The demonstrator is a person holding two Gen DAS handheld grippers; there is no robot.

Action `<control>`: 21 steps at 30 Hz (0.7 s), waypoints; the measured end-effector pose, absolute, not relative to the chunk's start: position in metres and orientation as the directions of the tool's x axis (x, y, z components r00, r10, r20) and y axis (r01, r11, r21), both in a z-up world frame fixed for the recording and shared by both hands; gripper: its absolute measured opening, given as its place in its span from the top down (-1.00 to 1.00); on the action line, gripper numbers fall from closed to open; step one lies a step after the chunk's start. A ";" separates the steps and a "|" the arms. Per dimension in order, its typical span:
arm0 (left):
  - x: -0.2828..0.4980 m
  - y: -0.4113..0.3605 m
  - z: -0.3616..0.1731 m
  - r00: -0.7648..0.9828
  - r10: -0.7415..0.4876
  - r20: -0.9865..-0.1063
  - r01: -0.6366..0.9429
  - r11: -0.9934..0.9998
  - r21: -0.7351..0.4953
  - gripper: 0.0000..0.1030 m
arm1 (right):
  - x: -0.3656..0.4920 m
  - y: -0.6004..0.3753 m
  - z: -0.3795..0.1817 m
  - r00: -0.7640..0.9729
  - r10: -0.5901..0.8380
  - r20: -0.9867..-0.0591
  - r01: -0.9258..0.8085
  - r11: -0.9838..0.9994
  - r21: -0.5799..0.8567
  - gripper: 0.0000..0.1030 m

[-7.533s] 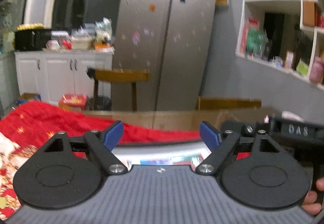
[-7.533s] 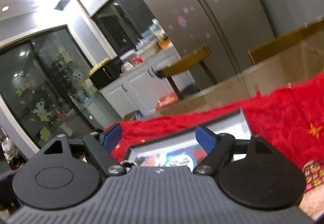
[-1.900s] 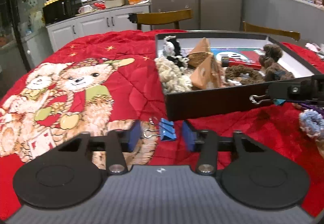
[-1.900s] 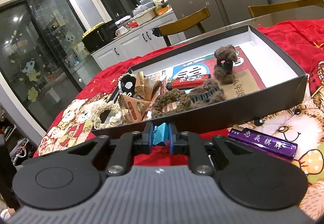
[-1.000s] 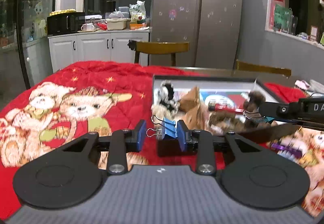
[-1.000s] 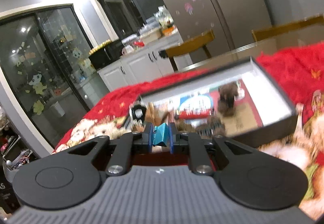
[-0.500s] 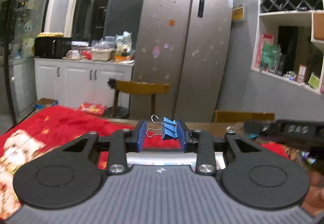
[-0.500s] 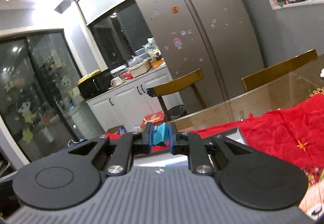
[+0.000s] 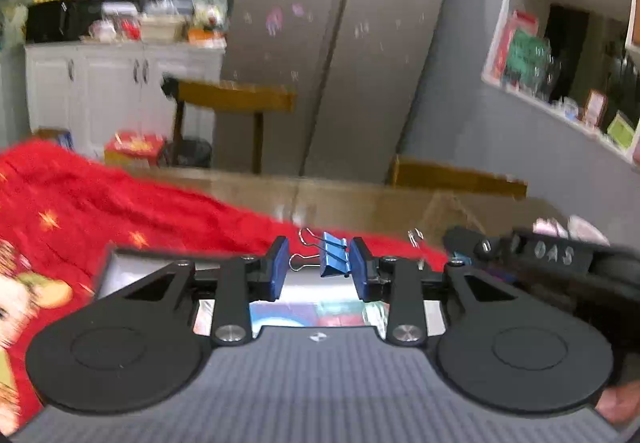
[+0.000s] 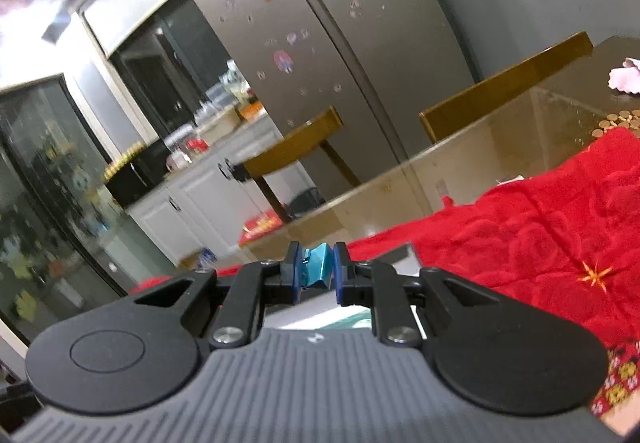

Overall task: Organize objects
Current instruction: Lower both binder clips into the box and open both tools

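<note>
In the left wrist view my left gripper point(image 9: 319, 267) has its jaws parted; a blue binder clip point(image 9: 333, 259) sits against the right pad with a gap to the left pad. It hangs above the far end of the dark tray point(image 9: 120, 263). My right gripper point(image 10: 315, 273) is shut on a teal binder clip point(image 10: 318, 270), also above the tray's far rim point(image 10: 402, 253). The right gripper's body shows in the left wrist view point(image 9: 552, 255) at the right.
A red quilt point(image 10: 540, 235) covers the glass table point(image 9: 340, 199). Wooden chairs point(image 9: 236, 99) stand behind it, with a steel fridge point(image 9: 340, 43), white cabinets point(image 9: 100, 83) and shelves point(image 9: 560, 63) beyond. Coins point(image 10: 616, 123) lie on the glass at far right.
Both grippers have tilted down slightly over the tray's far end. The left jaws have opened wider, leaving a gap beside the blue clip. The right gripper stays shut on its clip.
</note>
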State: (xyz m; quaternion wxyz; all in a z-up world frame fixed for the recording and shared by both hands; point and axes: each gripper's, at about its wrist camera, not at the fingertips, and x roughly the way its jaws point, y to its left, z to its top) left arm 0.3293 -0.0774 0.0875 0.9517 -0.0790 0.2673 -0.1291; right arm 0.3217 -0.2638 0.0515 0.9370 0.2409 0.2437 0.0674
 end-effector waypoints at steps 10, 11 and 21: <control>0.357 -0.085 0.019 0.718 -0.285 -0.635 0.168 0.956 -0.239 0.26 | 0.346 -0.260 0.007 0.792 0.255 -0.554 0.054 0.875 0.481 0.65; 0.359 -0.081 0.018 0.706 -0.305 -0.640 0.170 0.949 -0.264 0.26 | 0.347 -0.259 0.006 0.788 0.255 -0.560 0.056 0.877 0.478 0.65; 0.364 -0.079 0.016 0.690 -0.288 -0.664 0.158 0.955 -0.251 0.26 | 0.349 -0.250 0.002 0.760 0.269 -0.592 0.046 0.886 0.461 0.65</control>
